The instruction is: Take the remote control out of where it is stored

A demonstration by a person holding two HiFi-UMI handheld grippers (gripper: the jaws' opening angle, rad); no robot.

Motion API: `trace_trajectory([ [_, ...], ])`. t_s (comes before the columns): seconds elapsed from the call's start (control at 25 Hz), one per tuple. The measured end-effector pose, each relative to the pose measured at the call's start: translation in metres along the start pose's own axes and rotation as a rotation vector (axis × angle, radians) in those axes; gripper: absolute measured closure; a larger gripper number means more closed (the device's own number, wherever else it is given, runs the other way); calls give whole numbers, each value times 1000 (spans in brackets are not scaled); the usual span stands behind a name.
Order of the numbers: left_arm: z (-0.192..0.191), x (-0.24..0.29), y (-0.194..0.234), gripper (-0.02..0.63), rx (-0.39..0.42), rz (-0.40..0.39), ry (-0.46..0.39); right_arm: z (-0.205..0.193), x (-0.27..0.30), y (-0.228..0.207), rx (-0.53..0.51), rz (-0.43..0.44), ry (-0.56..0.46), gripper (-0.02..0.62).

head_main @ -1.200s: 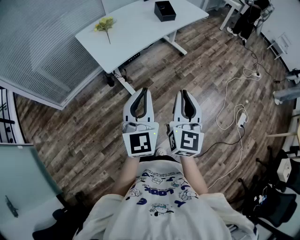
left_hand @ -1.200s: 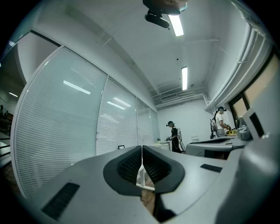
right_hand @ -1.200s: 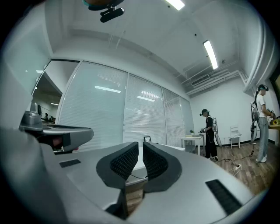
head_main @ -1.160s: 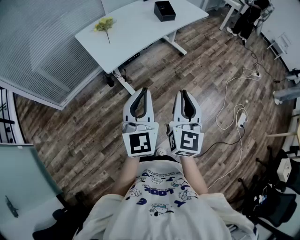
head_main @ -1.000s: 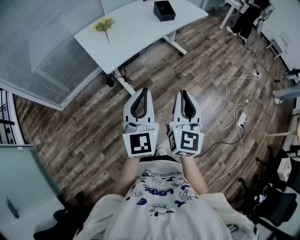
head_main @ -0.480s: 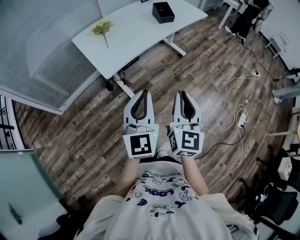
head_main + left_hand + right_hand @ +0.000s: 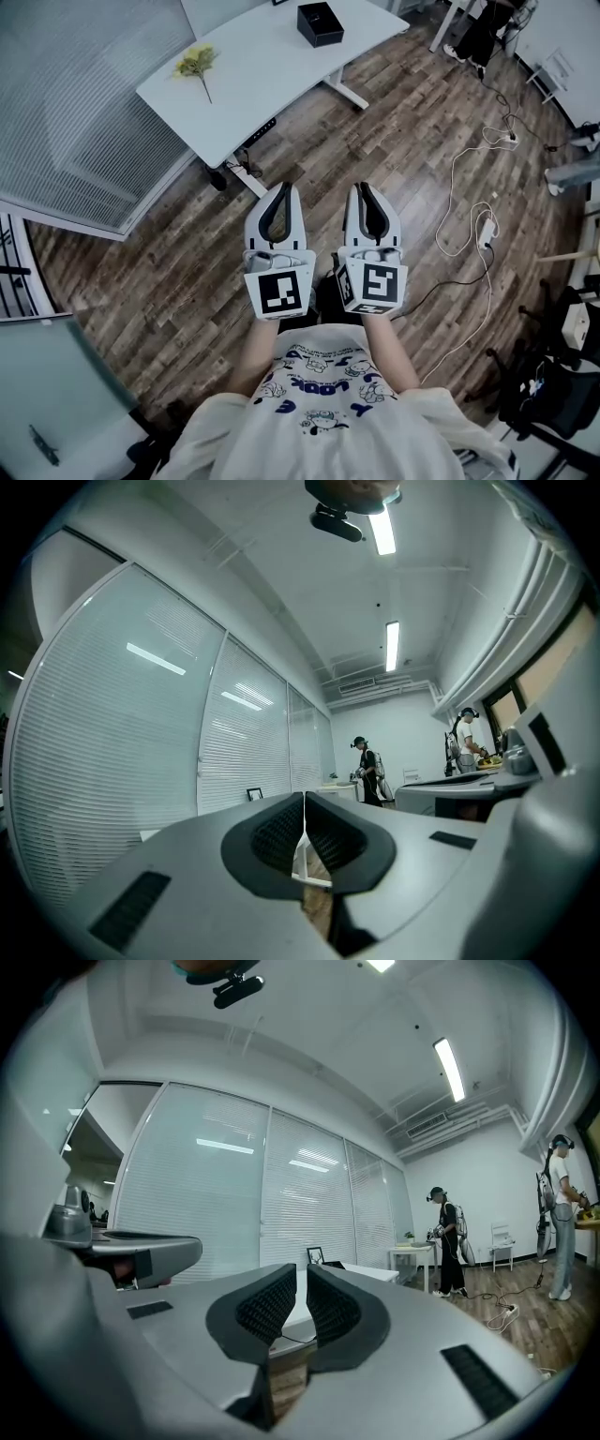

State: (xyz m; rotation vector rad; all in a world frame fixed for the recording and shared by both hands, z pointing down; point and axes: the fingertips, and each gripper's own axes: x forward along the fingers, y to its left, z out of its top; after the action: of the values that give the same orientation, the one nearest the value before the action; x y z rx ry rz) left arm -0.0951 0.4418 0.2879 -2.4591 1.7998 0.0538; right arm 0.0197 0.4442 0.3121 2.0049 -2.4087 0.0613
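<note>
Nothing's been grabbed yet. The person is standing on the wood floor (image 7: 169,272) with both tools held out level, side by side. The left gripper (image 7: 284,186) has its jaws pressed tip to tip. The right gripper (image 7: 361,185) is closed down to a sliver, and neither has anything between the pads.

No remote control shows up in any view. The best guess is that it's inside the black box (image 7: 320,23) at the far end of the white desk (image 7: 262,66), well away from the grippers, but that's a guess.

To do this bit well, the person should probably get in close and square up to the box before doing anything. The jaws would need to open on the way in, since closed tips can't pick up anything. If the box has a lid, it looks light enough to skate across that smooth top, so one gripper could steady it while the other does the work.

Also on the desk is a yellow flower (image 7: 195,62), lying off to the left of the box. The room is an office with a blind-covered glass partition (image 7: 75,103) on the left and loose white cables (image 7: 469,220) on the floor to the right. Other people (image 7: 445,1251) are standing in the background.
</note>
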Motion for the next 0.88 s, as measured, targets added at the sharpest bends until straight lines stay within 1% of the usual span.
trace_trajectory([
  [0.2, -5, 23, 4, 586, -3, 5, 10, 2, 22, -10, 2, -2, 0, 543],
  [0.44, -15, 68, 7, 586, 4, 25, 16, -5, 64, -34, 10, 5, 9, 543],
  [0.68, -27, 138, 4, 586, -6, 45, 24, -3, 127, -67, 7, 35, 2, 543],
  [0.88, -24, 202, -3, 586, 3, 62, 20, 6, 184, -102, 18, 53, -3, 543],
])
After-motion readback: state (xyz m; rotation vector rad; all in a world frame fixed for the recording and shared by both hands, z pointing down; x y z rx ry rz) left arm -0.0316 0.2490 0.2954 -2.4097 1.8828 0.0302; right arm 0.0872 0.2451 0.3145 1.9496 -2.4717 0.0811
